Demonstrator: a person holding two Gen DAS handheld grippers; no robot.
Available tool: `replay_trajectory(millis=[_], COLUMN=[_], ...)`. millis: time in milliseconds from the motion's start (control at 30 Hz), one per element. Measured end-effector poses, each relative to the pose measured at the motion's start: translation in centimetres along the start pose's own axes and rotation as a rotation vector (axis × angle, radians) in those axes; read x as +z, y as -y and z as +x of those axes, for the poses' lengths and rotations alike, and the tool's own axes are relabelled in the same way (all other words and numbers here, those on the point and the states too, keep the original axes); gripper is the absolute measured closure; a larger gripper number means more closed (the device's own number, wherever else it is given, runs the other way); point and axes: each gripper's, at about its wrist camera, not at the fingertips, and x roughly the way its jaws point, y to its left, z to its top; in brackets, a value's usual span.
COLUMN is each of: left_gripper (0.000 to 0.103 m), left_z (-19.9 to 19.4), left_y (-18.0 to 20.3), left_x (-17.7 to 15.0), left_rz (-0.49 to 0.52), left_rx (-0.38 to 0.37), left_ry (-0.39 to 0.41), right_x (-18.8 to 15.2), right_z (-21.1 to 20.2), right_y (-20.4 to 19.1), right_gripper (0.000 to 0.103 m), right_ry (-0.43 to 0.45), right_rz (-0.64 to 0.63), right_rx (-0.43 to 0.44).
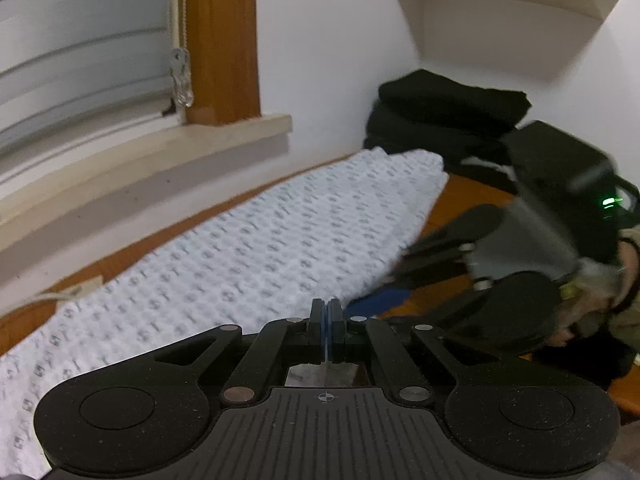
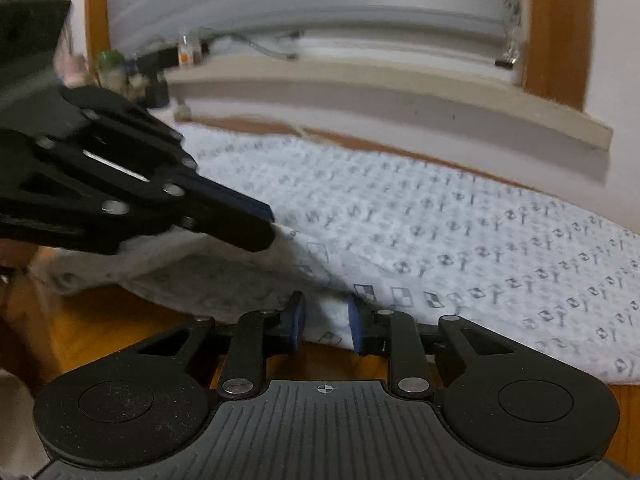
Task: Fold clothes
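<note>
Soft, even indoor light, with blur and strong fisheye bending.
The window sill (image 2: 392,92) curves strongly; the right gripper (image 1: 372,300) is smeared by motion, and a green lamp (image 1: 610,201) on it glows.

Left gripper (image 1: 327,330) fingers pressed together; right gripper (image 2: 325,325) fingers parted, both low, converging.

The table (image 1: 452,200) has an orange-brown wooden top set against a white wall under a window sill. A white cloth (image 1: 240,248) printed with small grey marks lies flat along the table's far edge and covers most of the visible top; its near edge is lifted clear of the wood. A stack of folded black clothes (image 1: 448,120) sits at the far right corner, just beyond the cloth's end.
</note>
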Motion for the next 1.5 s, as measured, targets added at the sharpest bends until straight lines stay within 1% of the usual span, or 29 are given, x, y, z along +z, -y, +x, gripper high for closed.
replay_trajectory(millis=[67,100,133,200,400,467,567,700,900,1033,1100,1167,1200,1233,1267,1300,1367,1433,1500], left_gripper=[0.098,0.095,0.088,0.08,0.08,0.08,0.08,0.077,0.081,0.081,0.081,0.079,0.071,0.06,0.055,0.048,0.044,0.041,0.041], left_z=[-0.8,-0.9,-0.8,-0.6,-0.1,0.0,-0.1,-1.2,-1.7,-2.0,-2.0,-2.6,-2.9,-3.6,-5.0,-6.7,-10.1,-14.0,-16.1], left_y=[-0.5,-1.3,-2.3,-4.2,-10.1,-11.5,-13.2,-15.0,-17.1,-18.3,-18.2,-17.7,-17.4,-17.5,-18.0,-18.6,-19.7,-21.3,-21.2], left_x=[0.0,-0.1,-0.3,-0.8,-2.0,-2.7,-4.0,-4.8,-5.1,-5.3,-5.3,-5.4,-5.5,-5.9,-6.5,-7.3,-8.7,-11.0,-12.6], left_rz=[-0.006,-0.012,-0.019,-0.033,-0.074,-0.099,-0.139,-0.233,-0.291,-0.328,-0.319,-0.287,-0.27,-0.261,-0.273,-0.291,-0.326,-0.388,-0.419], left_rx=[0.024,0.047,0.071,0.119,0.261,0.267,0.273,0.244,0.226,0.208,0.218,0.266,0.292,0.323,0.357,0.392,0.462,0.541,0.569], left_ry=[0.018,0.017,0.011,0.0,-0.036,-0.06,-0.075,-0.057,-0.047,-0.04,-0.042,-0.055,-0.062,-0.065,-0.059,-0.05,-0.032,-0.022,-0.02], right_x=[-0.3,-0.5,-0.6,-1.1,-0.8,-0.7,-0.9,-1.8,-2.8,-3.2,-3.2,-3.1,-2.9,-2.6,-2.4,-2.0,-1.3,-0.7,-0.5], right_z=[-0.2,-0.3,-0.5,-0.9,-0.7,-0.3,-0.3,-1.0,-2.2,-2.6,-2.9,-3.2,-3.5,-3.8,-4.1,-4.4,-4.9,-5.0,-4.2], right_y=[-0.2,-0.3,-0.4,-0.6,-0.2,0.1,0.3,0.4,0.3,0.5,0.7,0.9,1.0,1.1,1.2,1.4,1.8,2.2,2.7], right_gripper=[0.078,0.078,0.078,0.078,0.078,0.077,0.077,0.077,0.077,0.077,0.077,0.076,0.076,0.074,0.068,0.065,0.061,0.061,0.061], right_ry=[-0.006,-0.008,-0.011,-0.007,-0.005,0.005,0.016,0.032,0.056,0.066,0.066,0.065,0.074,0.083,0.093,0.117,0.157,0.191,0.186], right_rz=[-0.006,-0.009,-0.012,-0.02,-0.007,0.004,0.001,-0.01,-0.02,-0.016,-0.013,-0.008,-0.016,-0.024,-0.031,-0.031,-0.034,-0.042,-0.037], right_rx=[-0.009,-0.013,-0.018,-0.024,-0.031,-0.035,-0.038,-0.028,-0.033,-0.03,-0.022,-0.009,-0.009,-0.009,-0.009,-0.009,-0.028,-0.057,-0.075])
